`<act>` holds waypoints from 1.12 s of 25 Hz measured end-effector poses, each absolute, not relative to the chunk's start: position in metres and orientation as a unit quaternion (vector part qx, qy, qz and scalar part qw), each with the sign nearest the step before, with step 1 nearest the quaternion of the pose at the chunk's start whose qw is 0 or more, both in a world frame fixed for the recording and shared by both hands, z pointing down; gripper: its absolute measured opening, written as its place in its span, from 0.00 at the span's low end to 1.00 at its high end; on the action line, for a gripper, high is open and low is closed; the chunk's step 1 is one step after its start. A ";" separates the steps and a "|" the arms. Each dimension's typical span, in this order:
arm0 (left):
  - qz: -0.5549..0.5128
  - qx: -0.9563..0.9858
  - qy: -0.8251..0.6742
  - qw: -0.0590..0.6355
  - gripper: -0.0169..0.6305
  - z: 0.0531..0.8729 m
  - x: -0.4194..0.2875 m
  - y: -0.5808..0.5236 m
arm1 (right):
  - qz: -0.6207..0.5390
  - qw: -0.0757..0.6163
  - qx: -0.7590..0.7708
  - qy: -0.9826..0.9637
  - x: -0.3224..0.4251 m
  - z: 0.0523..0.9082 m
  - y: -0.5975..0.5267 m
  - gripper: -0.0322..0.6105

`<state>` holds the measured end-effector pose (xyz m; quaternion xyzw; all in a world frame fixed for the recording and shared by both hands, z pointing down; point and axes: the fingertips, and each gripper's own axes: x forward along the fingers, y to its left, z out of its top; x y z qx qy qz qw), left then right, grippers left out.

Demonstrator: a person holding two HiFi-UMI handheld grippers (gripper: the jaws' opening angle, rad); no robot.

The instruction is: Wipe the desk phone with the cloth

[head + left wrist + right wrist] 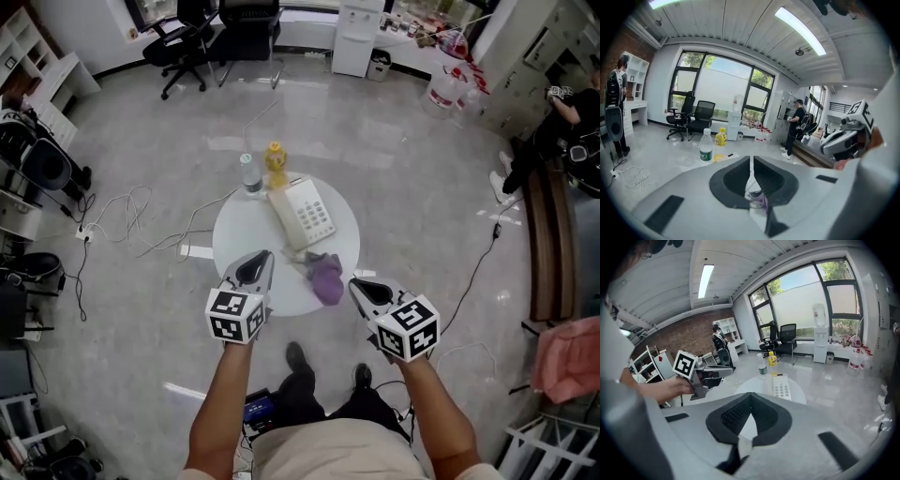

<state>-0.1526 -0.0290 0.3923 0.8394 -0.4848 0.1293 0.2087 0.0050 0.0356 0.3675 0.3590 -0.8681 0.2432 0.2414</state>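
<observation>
Nothing was grabbed yet: the purple cloth sat bunched just beside the near end of the desk phone, handy for a pickup I guess. The left gripper and right gripper both had jaws pressed together and empty. Both were held out on the person's side of the phone, tilted downward, flanking the cloth.

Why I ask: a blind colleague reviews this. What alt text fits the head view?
A person holds the shut left gripper and shut right gripper by a round table bearing a desk phone, purple cloth, water bottle and yellow bottle.
</observation>
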 end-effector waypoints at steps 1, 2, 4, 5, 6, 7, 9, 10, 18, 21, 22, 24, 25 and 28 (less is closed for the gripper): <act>0.131 0.840 -0.482 0.213 0.05 0.397 -0.153 -0.034 | 0.246 0.242 0.361 -0.866 0.002 0.371 0.033 0.04; 0.132 0.840 -0.479 0.218 0.05 0.402 -0.153 -0.039 | 0.248 0.244 0.363 -0.864 0.000 0.374 0.030 0.04; 0.133 0.839 -0.475 0.227 0.05 0.414 -0.154 -0.049 | 0.252 0.248 0.366 -0.861 -0.005 0.382 0.025 0.04; 0.134 0.838 -0.475 0.232 0.05 0.421 -0.154 -0.054 | 0.252 0.251 0.367 -0.859 -0.007 0.386 0.023 0.04; 0.135 0.837 -0.475 0.237 0.05 0.427 -0.154 -0.058 | 0.252 0.253 0.369 -0.858 -0.009 0.388 0.020 0.04; 0.137 0.835 -0.475 0.242 0.05 0.434 -0.154 -0.063 | 0.252 0.254 0.370 -0.857 -0.011 0.391 0.018 0.04; 0.143 0.831 -0.476 0.250 0.05 0.445 -0.152 -0.070 | 0.255 0.255 0.372 -0.855 -0.012 0.394 0.015 0.04; 0.147 0.829 -0.477 0.253 0.05 0.450 -0.150 -0.073 | 0.258 0.255 0.373 -0.854 -0.011 0.396 0.015 0.04; 0.155 0.820 -0.489 0.253 0.05 0.466 -0.122 -0.100 | 0.266 0.259 0.361 -0.855 0.006 0.430 0.001 0.04; 0.153 0.815 -0.499 0.251 0.05 0.470 -0.112 -0.112 | 0.268 0.256 0.353 -0.859 0.010 0.437 -0.010 0.04; 0.156 0.815 -0.500 0.249 0.05 0.473 -0.108 -0.116 | 0.270 0.255 0.351 -0.860 0.013 0.440 -0.013 0.04; 0.163 0.812 -0.504 0.245 0.05 0.480 -0.101 -0.125 | 0.273 0.255 0.345 -0.861 0.018 0.447 -0.018 0.04; 0.164 0.809 -0.508 0.245 0.05 0.483 -0.098 -0.129 | 0.274 0.257 0.342 -0.861 0.021 0.451 -0.021 0.04; 0.165 0.802 -0.518 0.247 0.05 0.492 -0.093 -0.142 | 0.279 0.262 0.334 -0.861 0.028 0.462 -0.028 0.04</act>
